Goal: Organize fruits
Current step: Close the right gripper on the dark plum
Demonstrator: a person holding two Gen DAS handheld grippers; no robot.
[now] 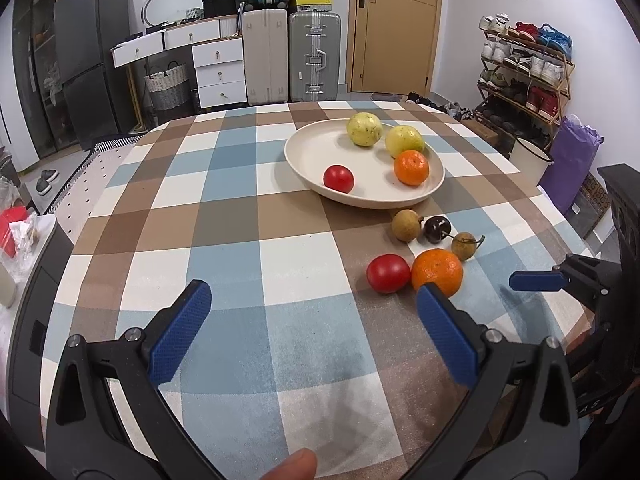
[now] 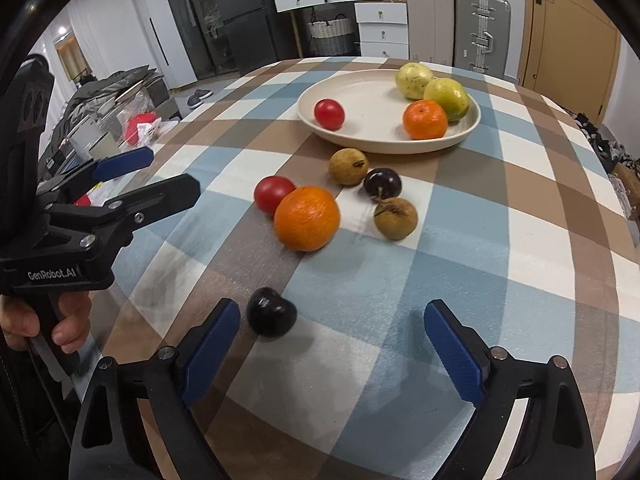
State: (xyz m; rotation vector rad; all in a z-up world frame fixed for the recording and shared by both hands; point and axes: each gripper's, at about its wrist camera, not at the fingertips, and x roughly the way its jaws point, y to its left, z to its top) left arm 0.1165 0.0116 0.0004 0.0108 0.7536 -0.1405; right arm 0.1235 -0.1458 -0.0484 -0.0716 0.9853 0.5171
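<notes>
Blue-padded claws over my checked cloth [image 1: 248, 216], both wide and holding nothing.
Right claw [image 2: 332, 344]: cherry [image 2: 271, 317] beside its left pad. Left claw [image 1: 312, 332]: orange [image 1: 437, 272] behind its right pad; plate [image 1: 304, 156] beyond.

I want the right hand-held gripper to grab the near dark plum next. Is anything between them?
Nothing visible. The plum lies on the tablecloth just ahead of the open right hand-held gripper, beside its left finger.

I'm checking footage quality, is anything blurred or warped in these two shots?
Right wrist view: the dark cherry near the right gripper looks slightly smeared; table edges bow from fisheye. Left wrist view: fruit on the plate is sharp, the door frame curves, corners vignette black.
</notes>
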